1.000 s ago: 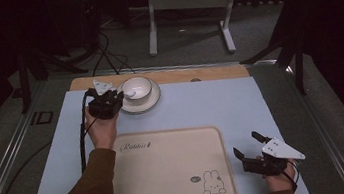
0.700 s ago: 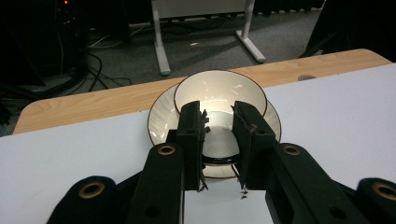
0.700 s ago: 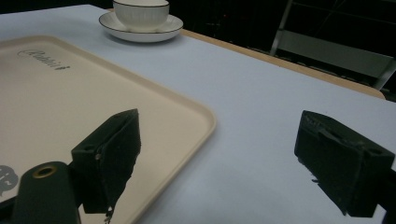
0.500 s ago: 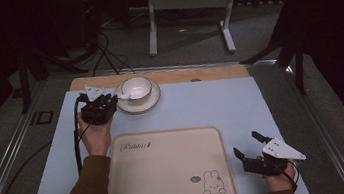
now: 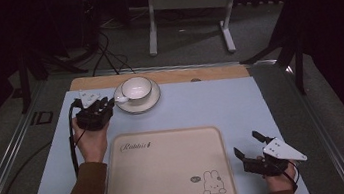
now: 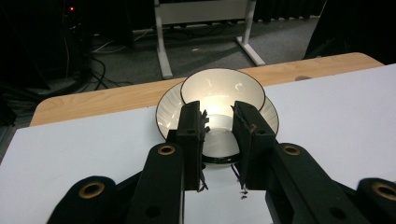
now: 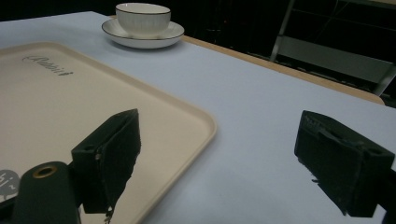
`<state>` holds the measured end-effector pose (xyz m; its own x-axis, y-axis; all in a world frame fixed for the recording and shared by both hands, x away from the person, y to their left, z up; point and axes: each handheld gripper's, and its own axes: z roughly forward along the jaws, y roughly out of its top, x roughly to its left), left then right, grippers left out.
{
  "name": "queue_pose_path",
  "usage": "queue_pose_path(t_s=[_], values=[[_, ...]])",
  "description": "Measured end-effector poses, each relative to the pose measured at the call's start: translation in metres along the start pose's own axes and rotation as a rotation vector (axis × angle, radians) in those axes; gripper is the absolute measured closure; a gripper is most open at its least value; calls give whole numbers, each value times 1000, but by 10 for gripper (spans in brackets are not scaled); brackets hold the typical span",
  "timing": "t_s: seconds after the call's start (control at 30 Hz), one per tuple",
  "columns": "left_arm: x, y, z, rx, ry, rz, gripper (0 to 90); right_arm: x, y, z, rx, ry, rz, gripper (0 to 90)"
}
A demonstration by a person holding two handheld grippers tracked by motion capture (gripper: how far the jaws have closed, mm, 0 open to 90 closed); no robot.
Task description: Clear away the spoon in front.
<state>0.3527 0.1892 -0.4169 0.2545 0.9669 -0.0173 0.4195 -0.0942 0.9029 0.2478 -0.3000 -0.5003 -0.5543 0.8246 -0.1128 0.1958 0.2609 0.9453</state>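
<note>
1. At the upper left of the high view, the person's left gripper (image 5: 105,104) sits just left of a white cup (image 5: 136,87) that stands on a white saucer (image 5: 153,101), near the far edge of the pale blue mat (image 5: 211,104).
2. The left gripper's own view looks straight along its two black jaws, which stand close together with a narrow gap between them. The gripper (image 6: 219,140) is at its most closed, and its tips (image 6: 191,126) lie over the near rim of the saucer (image 6: 164,112).
3. In that same view the cup (image 6: 222,86), dark-rimmed and lit inside, fills the middle of the frame just beyond the jaw tips. Whether the pads actually press on the saucer or cup cannot be told from these pictures.
4. A beige tray (image 5: 169,170) printed with a small rabbit lies in the lower middle of the high view, nearer the person than the cup and saucer and apart from them.
5. At the lower right of the high view, the right gripper (image 5: 248,147) rests on the mat just beside the tray's right edge, with a grey three-cornered plate on top.
6. The right gripper's own view shows its jaws spread wide with nothing between them. The gripper (image 7: 219,154) hovers over bare mat (image 7: 261,107) beside the tray's corner (image 7: 187,121).
7. The cup (image 7: 142,17) and saucer (image 7: 140,39) appear far off at the upper left of that view.
</note>
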Motion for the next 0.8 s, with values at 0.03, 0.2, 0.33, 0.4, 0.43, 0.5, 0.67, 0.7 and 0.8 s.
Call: queue_pose_path(t_s=[0.03,0.2,0.33,0.4,0.43,0.5,0.67,0.7,0.8], values=[[0,0,-1,-1,2,2,739,0,0,0,1,1,-1,141],[1,-3,-7,-9,-1,2,739,0,0,0,2,3,-4,141],[1,-4,-10,-10,-6,4,739,0,0,0,2,2,-1,141],[1,-5,-12,-10,-9,5,739,0,0,1,2,2,-2,141],[1,-5,-13,-10,-9,6,739,0,0,1,2,2,-2,141],[0,-6,-15,-12,-10,5,739,0,0,1,4,2,-2,141],[2,-8,-19,-15,-13,0,739,0,0,0,4,1,-1,141],[2,-9,-20,-19,-15,-2,739,0,0,0,3,2,-2,141],[2,-11,-21,-16,-15,0,739,0,0,0,4,2,-3,141]])
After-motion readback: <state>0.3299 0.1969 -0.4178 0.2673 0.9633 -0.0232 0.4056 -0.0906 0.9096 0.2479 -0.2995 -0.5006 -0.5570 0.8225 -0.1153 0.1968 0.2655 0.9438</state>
